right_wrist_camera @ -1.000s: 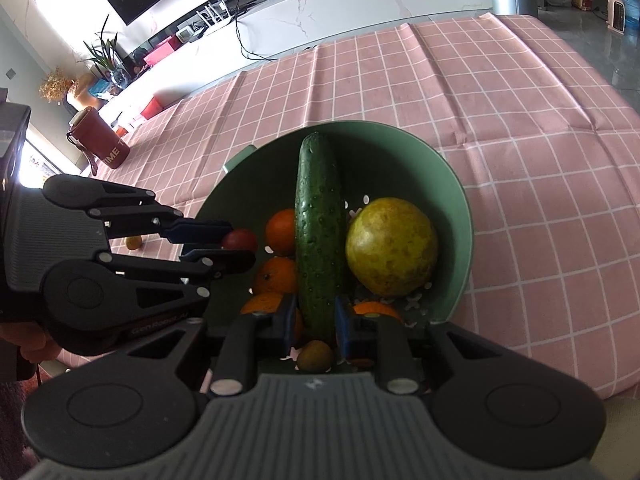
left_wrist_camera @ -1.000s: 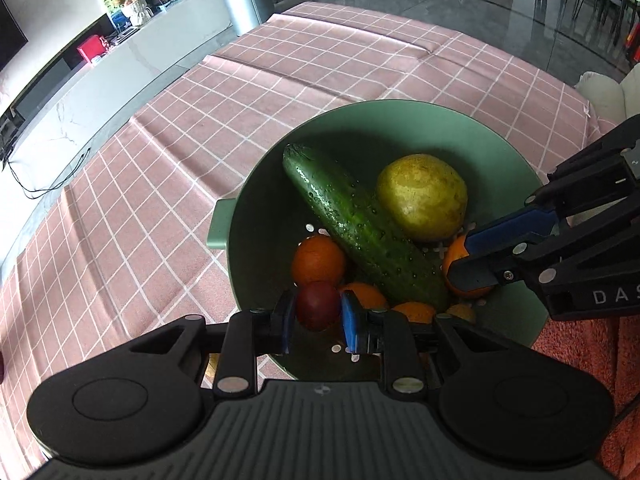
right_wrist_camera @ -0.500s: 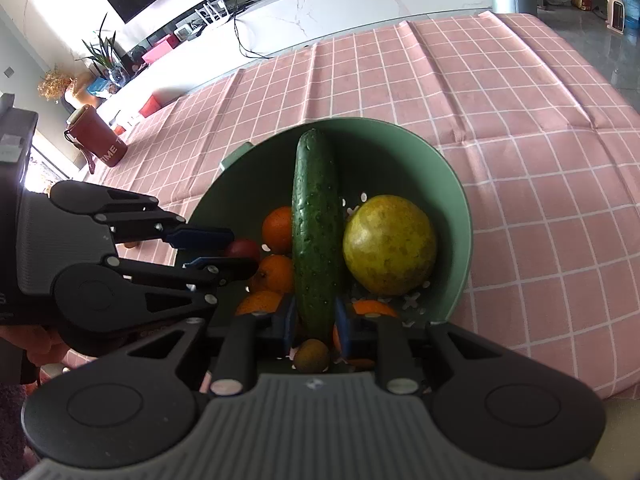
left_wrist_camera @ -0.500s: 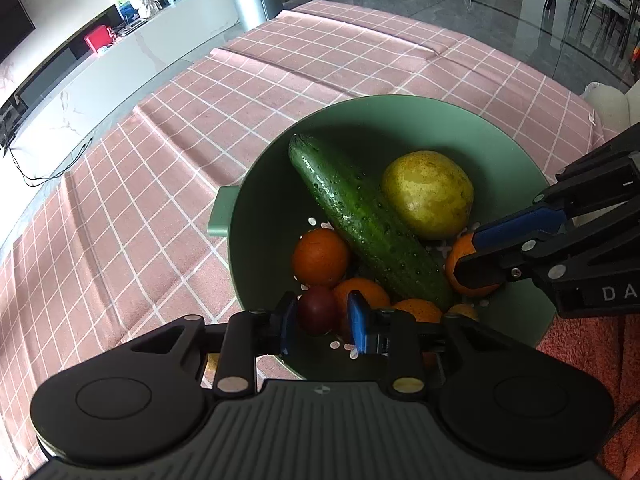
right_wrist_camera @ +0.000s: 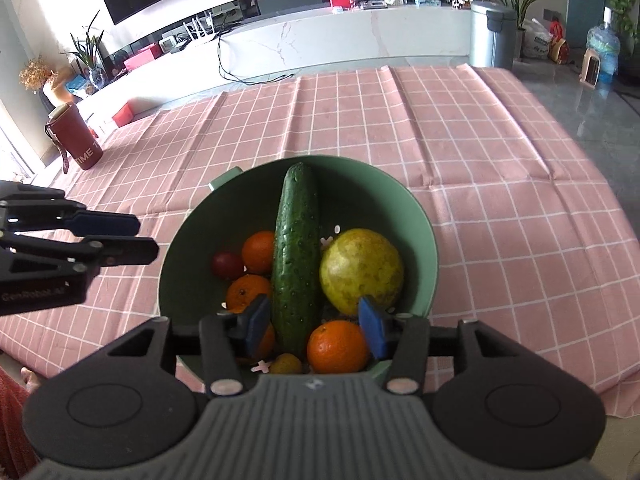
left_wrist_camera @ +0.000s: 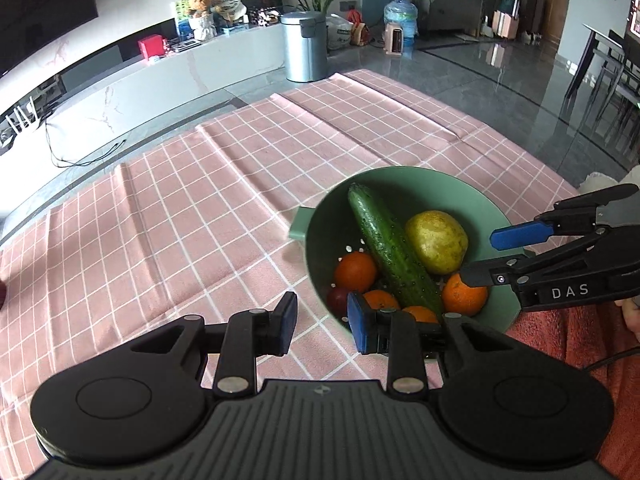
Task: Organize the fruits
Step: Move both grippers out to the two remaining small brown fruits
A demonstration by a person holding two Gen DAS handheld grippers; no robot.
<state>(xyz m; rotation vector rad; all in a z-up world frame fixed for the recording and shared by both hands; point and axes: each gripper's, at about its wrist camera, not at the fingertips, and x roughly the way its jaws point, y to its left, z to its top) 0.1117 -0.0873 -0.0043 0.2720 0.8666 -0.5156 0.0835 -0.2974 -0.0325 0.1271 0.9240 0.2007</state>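
Note:
A green colander bowl (left_wrist_camera: 400, 170) (right_wrist_camera: 432, 240) on the pink checked cloth holds a cucumber (left_wrist_camera: 392, 248) (right_wrist_camera: 296, 248), a yellow-green pear (left_wrist_camera: 436, 240) (right_wrist_camera: 362, 268), a dark red plum (left_wrist_camera: 338, 298) (right_wrist_camera: 226, 264), several oranges and a small brownish fruit (right_wrist_camera: 286, 364). My left gripper (left_wrist_camera: 322, 322) (right_wrist_camera: 142, 238) is open and empty, beside the bowl's left rim over the cloth. The jaws of my right gripper (right_wrist_camera: 314, 326) (left_wrist_camera: 496, 256) are opening above the bowl's near side. The cucumber's near end and an orange (right_wrist_camera: 338, 346) lie between the pads, untouched.
A dark red bottle (right_wrist_camera: 74, 140) stands at the table's far left corner. The cloth (left_wrist_camera: 180, 220) spreads wide beyond and left of the bowl. A steel bin (left_wrist_camera: 304, 46) stands on the floor past the table. A person's red garment (left_wrist_camera: 560, 340) lies at the near right.
My left gripper let go of the plum, which now rests in the bowl, and drew back up and to the left. My right gripper's jaws went from nearly shut to wide apart.

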